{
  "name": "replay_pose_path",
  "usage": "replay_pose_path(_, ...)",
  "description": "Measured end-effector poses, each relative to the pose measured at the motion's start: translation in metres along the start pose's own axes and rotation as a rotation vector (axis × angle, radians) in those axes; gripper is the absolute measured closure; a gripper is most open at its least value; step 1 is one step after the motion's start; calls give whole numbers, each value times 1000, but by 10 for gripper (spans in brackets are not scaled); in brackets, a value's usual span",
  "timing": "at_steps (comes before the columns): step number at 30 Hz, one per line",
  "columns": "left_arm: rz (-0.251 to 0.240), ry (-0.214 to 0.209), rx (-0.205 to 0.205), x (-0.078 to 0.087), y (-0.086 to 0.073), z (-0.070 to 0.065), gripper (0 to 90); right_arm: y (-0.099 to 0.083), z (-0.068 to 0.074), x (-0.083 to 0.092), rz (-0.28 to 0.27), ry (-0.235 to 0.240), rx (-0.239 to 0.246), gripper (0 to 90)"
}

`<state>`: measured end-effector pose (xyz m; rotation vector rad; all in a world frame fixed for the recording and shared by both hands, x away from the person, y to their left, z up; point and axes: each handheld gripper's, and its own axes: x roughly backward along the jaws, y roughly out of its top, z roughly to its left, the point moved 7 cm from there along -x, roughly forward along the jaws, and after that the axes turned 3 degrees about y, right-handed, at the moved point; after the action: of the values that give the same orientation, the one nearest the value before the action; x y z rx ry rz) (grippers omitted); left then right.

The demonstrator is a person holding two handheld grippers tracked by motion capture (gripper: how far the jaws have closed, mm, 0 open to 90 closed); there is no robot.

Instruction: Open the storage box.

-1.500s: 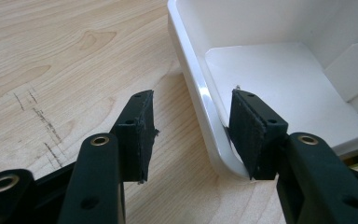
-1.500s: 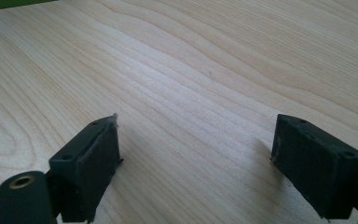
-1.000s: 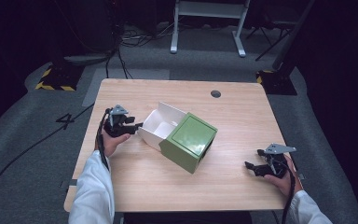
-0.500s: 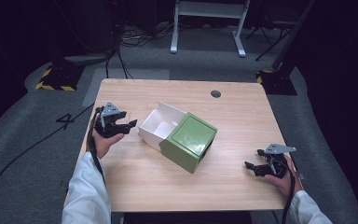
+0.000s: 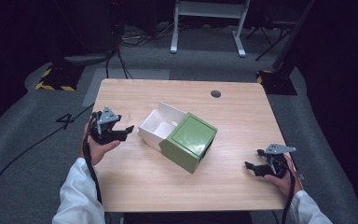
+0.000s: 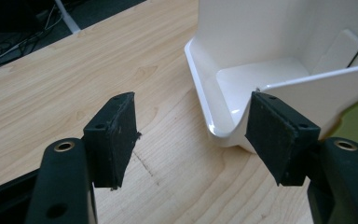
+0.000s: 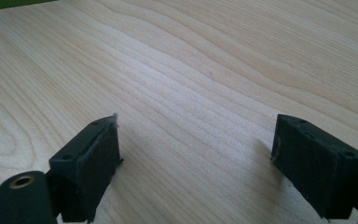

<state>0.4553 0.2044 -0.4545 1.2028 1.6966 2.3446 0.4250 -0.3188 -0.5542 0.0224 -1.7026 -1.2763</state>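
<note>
Spanning grey carpet (image 5: 37,154), wooden table (image 5: 135,186)

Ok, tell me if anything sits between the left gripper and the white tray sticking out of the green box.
Nothing visible does. The left gripper is beside the white tray, its jaws just opened and empty, with bare table between. The tray's open end faces it, the other end in the green box.

The green sleeve (image 5: 189,142) hides the far part of the white tray (image 5: 161,123) slid into it. In the left gripper view, the picture's edge cuts off the tray's upper wall, and the sleeve shows as a sliver.
</note>
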Motion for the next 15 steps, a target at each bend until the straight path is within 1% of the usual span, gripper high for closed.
replay_pose_path(1, 5, 2, -6, 1, -1, -2, 327, 0, 0, 0, 0, 0, 0, 153)
replay_pose_path(2, 9, 9, -20, 2, -2, -4, 313, 0, 0, 0, 0, 0, 0, 153)
replay_pose_path(3, 13, 5, -20, 2, -3, -6, 306, 0, 0, 0, 1, 0, 0, 153)
replay_pose_path(6, 23, 12, -46, 4, -5, -11, 284, 0, 0, 0, 0, 0, -1, 153)
replay_pose_path(10, 27, 12, -50, 6, -9, -14, 272, 0, 0, 0, 0, 0, 0, 153)
replay_pose_path(11, 28, 24, -57, 6, -12, -15, 269, 0, 0, 0, 0, 0, 0, 153)
replay_pose_path(12, 28, 24, -57, 6, -12, -15, 258, 0, 0, 0, 0, 0, 0, 153)
replay_pose_path(15, 39, 10, -51, 6, -17, -19, 241, 0, 0, 0, 0, 0, 1, 153)
